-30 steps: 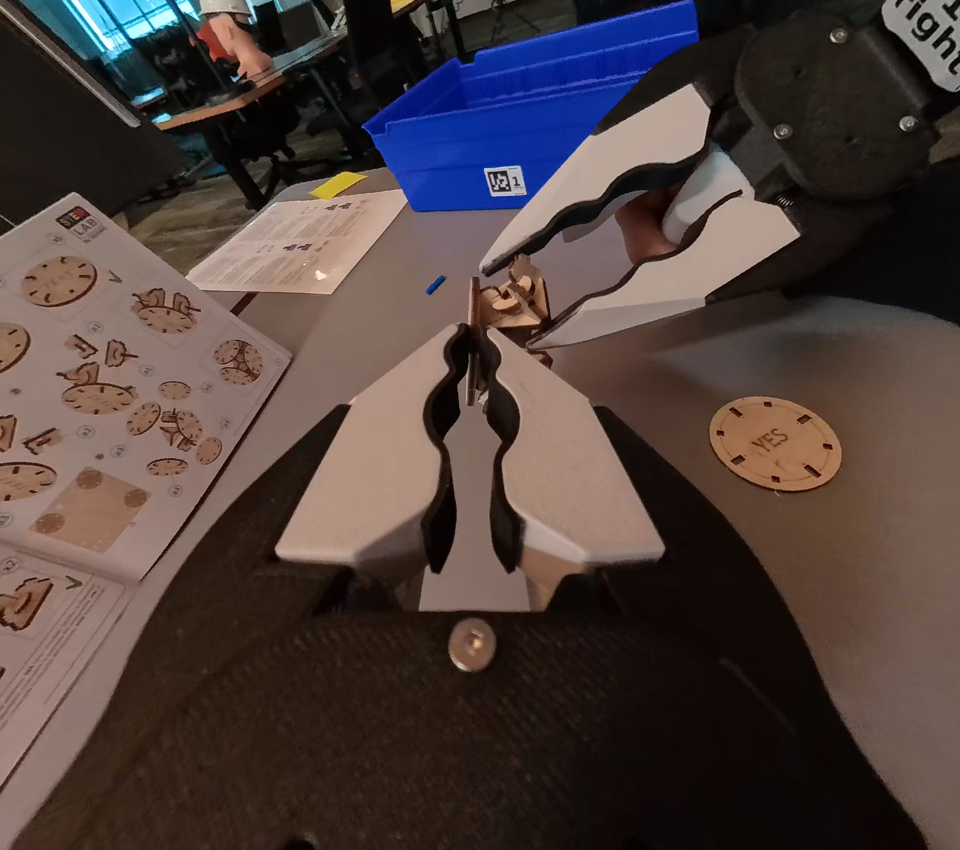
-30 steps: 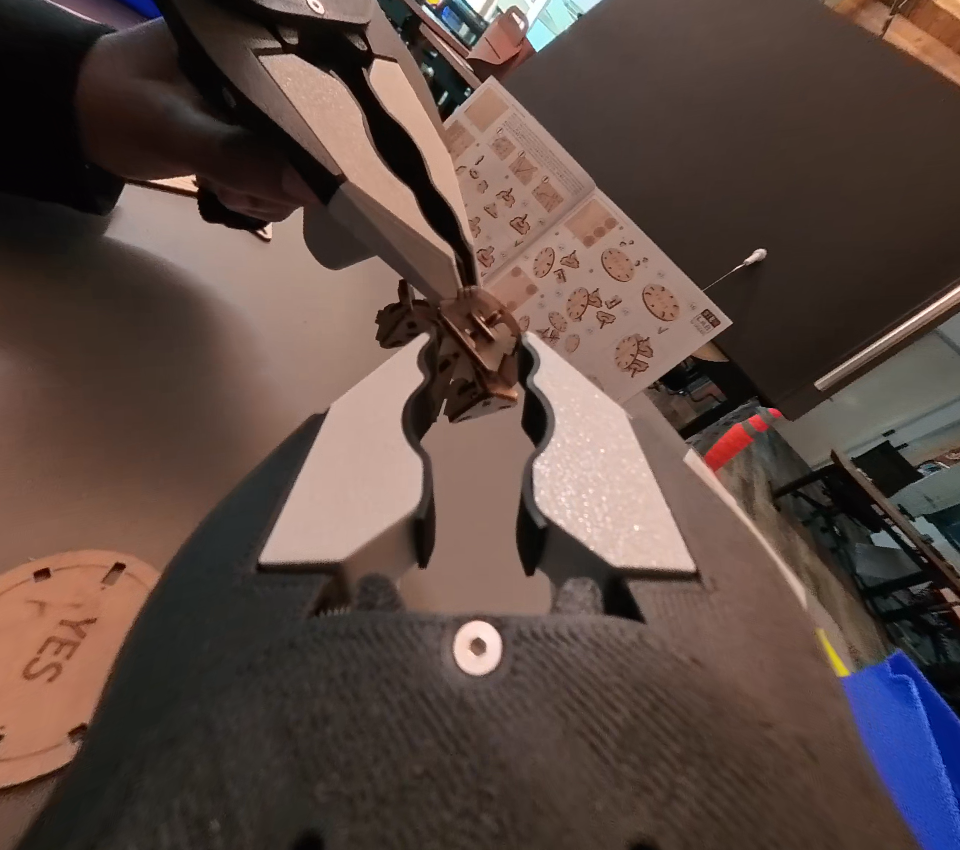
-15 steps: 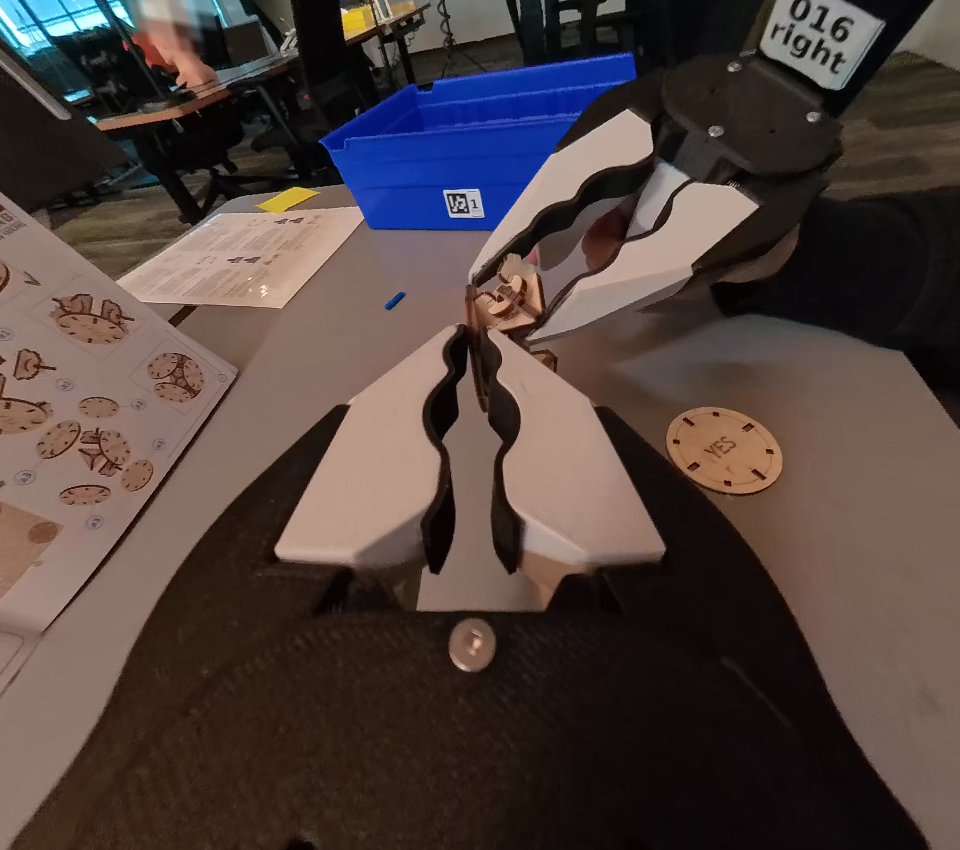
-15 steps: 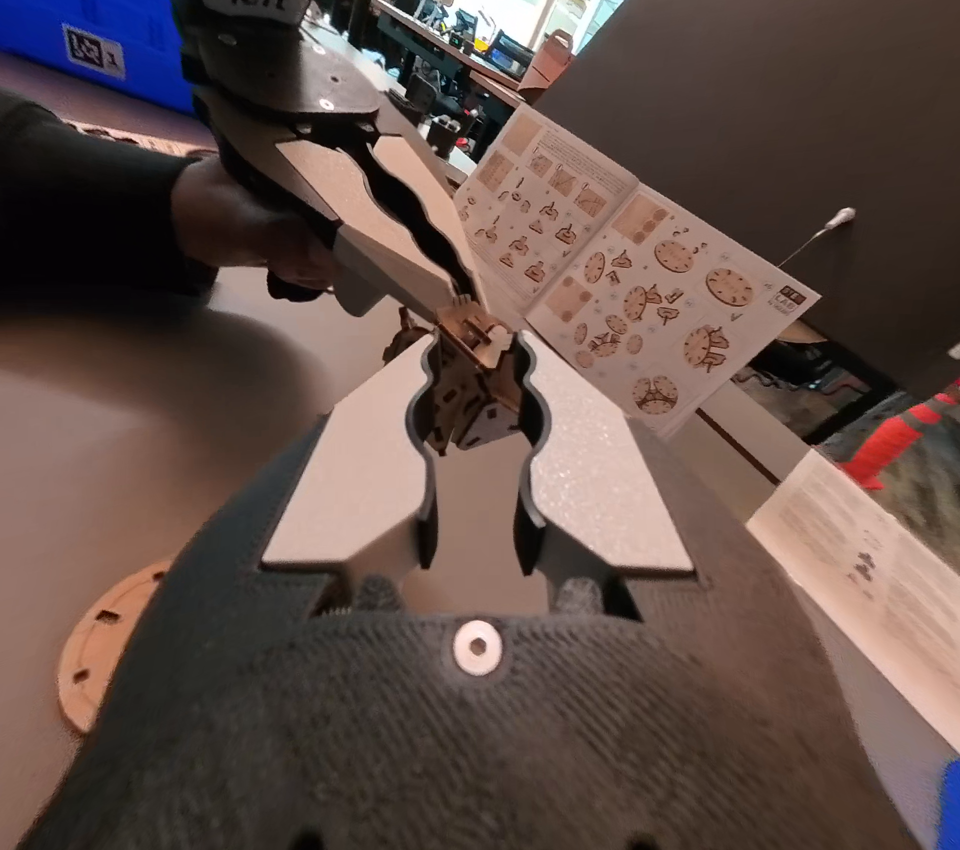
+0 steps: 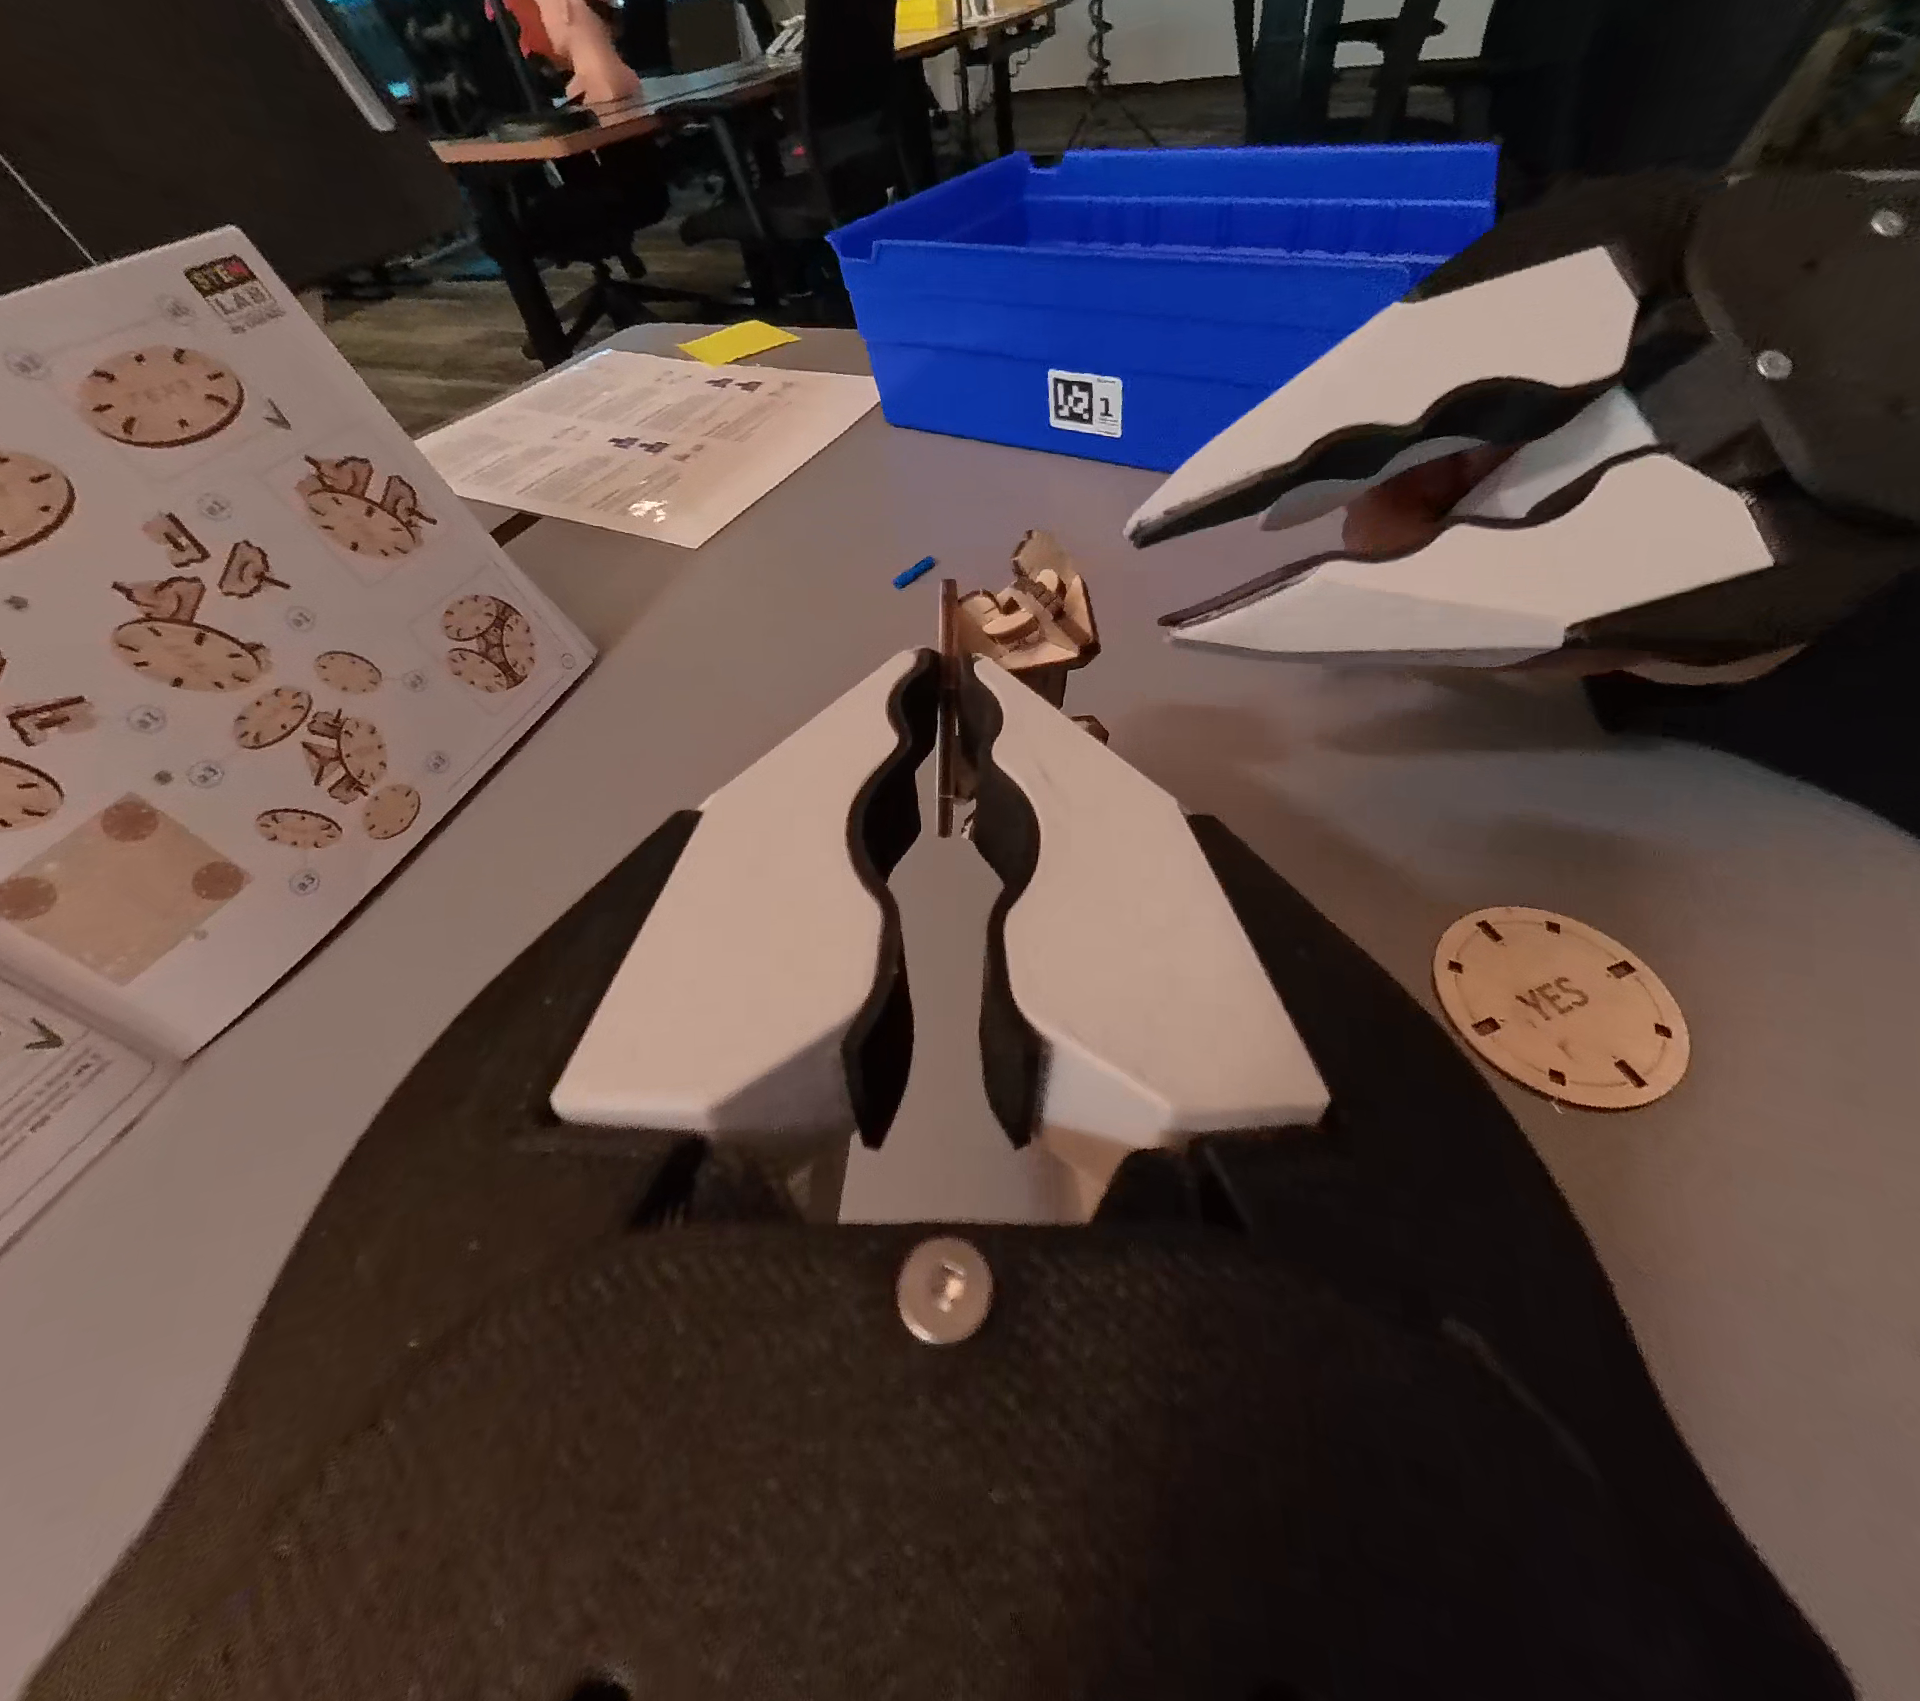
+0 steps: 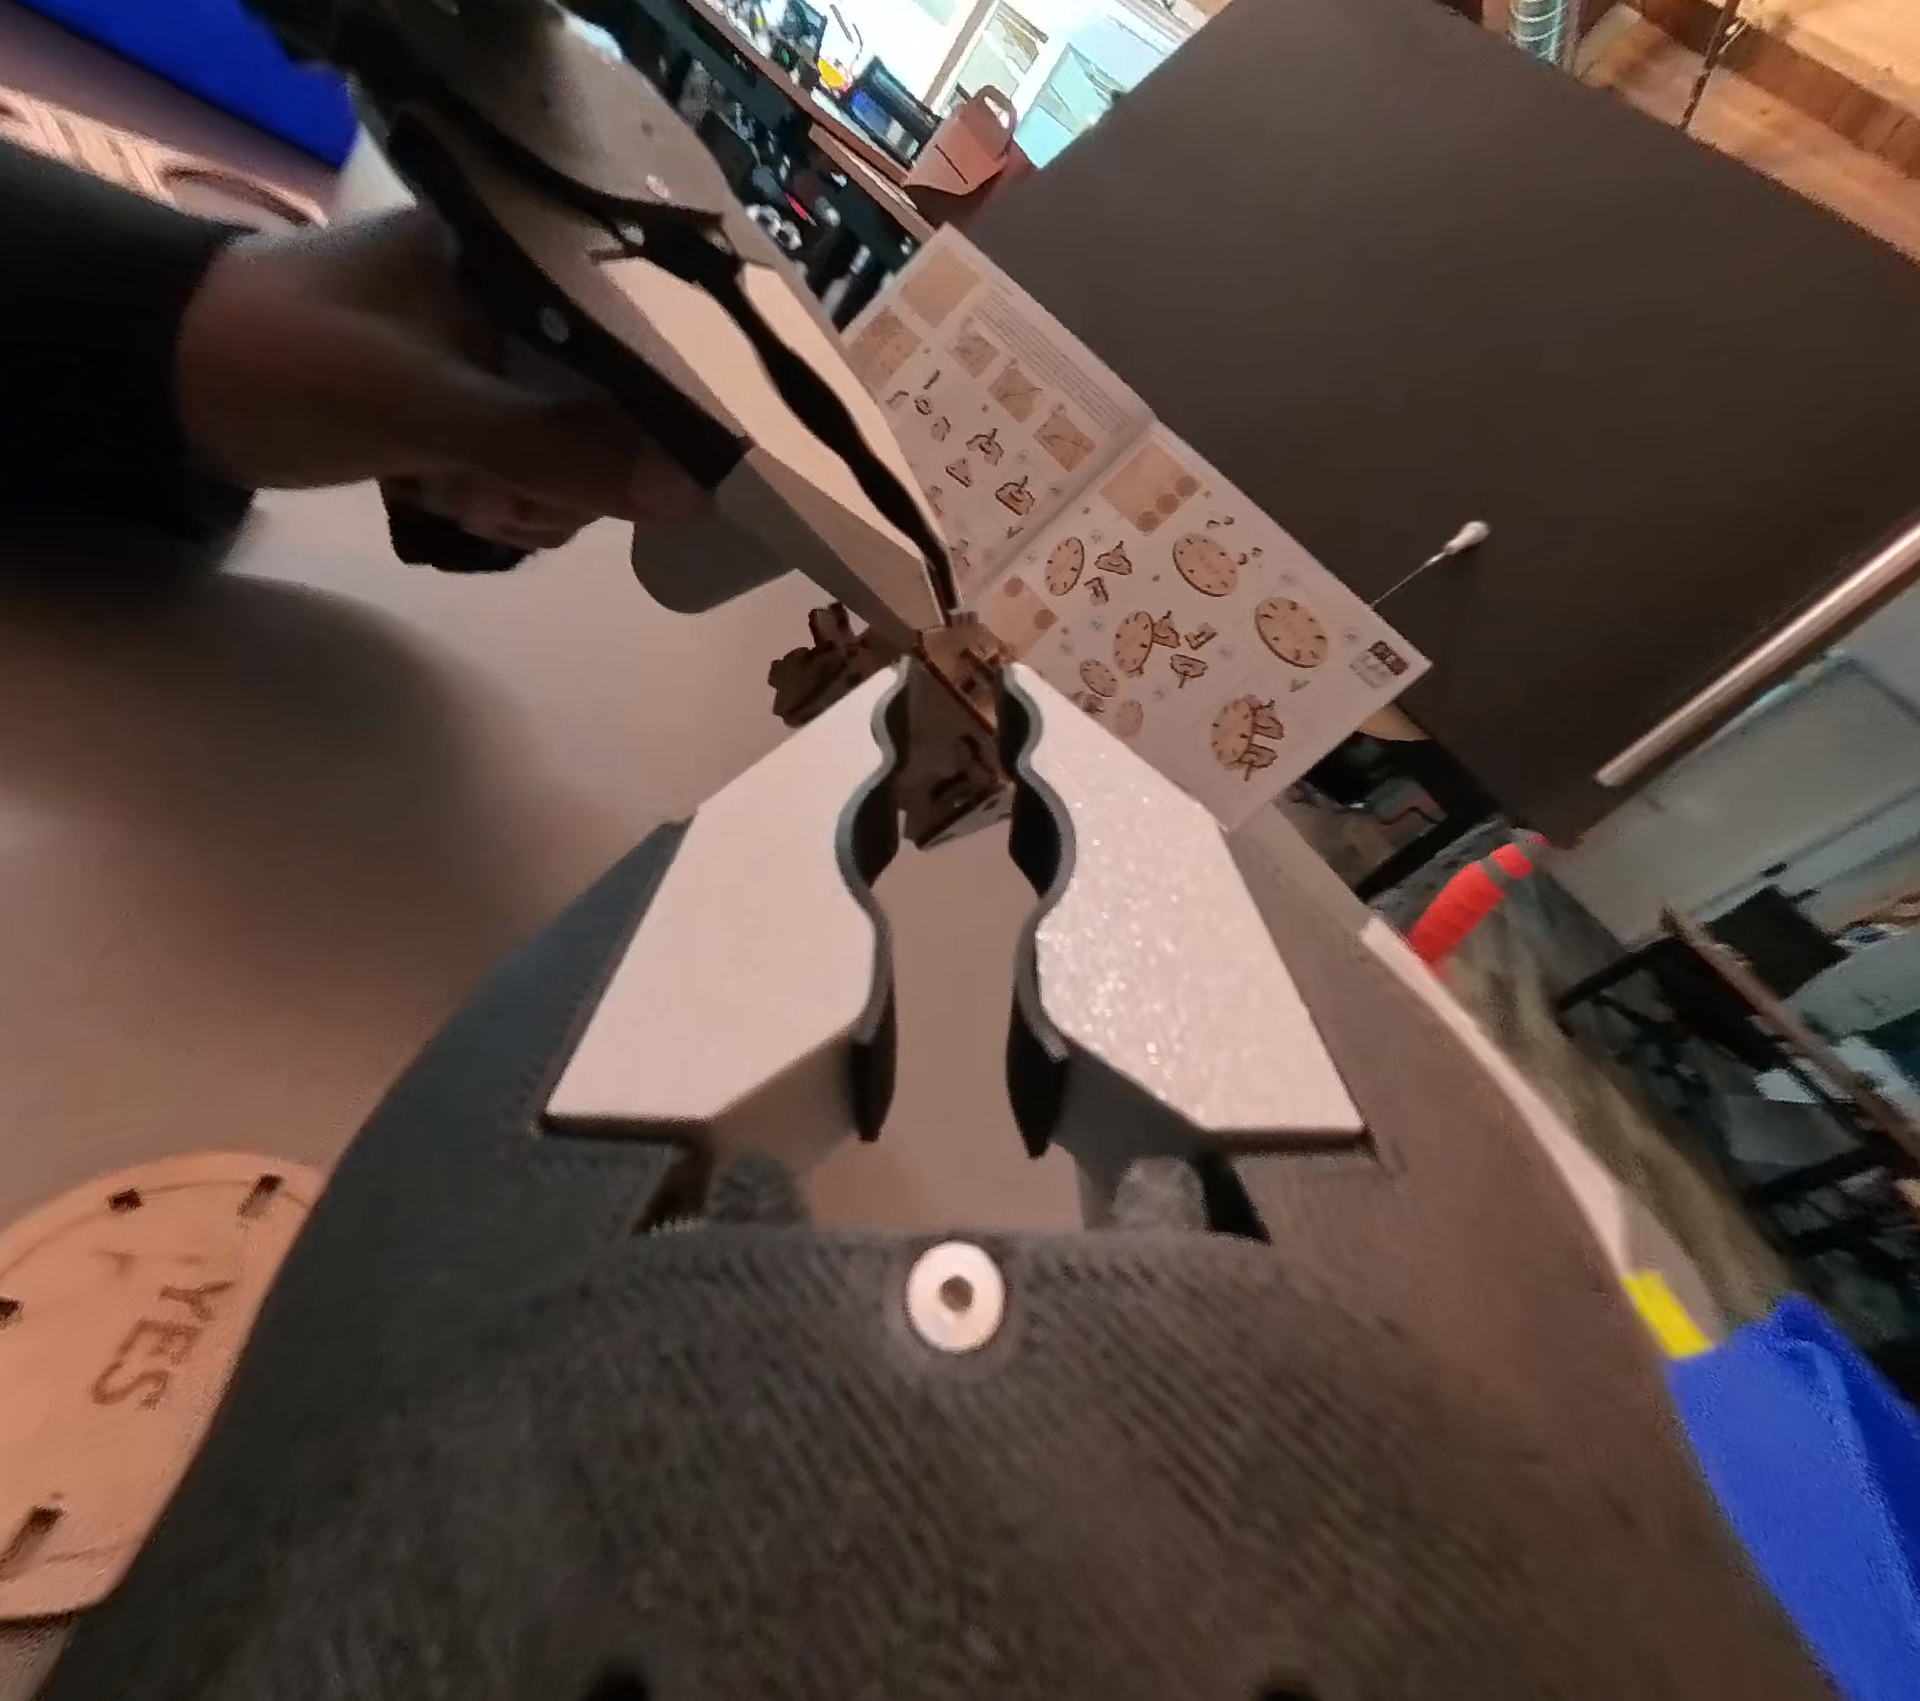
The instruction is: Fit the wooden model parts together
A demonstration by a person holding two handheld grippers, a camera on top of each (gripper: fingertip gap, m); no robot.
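Wooden model [image 5: 1023, 612] hangs mid-frame over the table [image 5: 727, 643], its thin plate pinched in the closed left gripper [image 5: 945, 666]. Right gripper [image 5: 1148, 581], slightly parted, seems just clear of it, holding nothing. A firm, square pinch should steady the model.

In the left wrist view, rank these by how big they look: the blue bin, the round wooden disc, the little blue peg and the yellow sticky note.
1. Blue bin
2. Round wooden disc, though it lies nearer the camera
3. Yellow sticky note
4. Little blue peg
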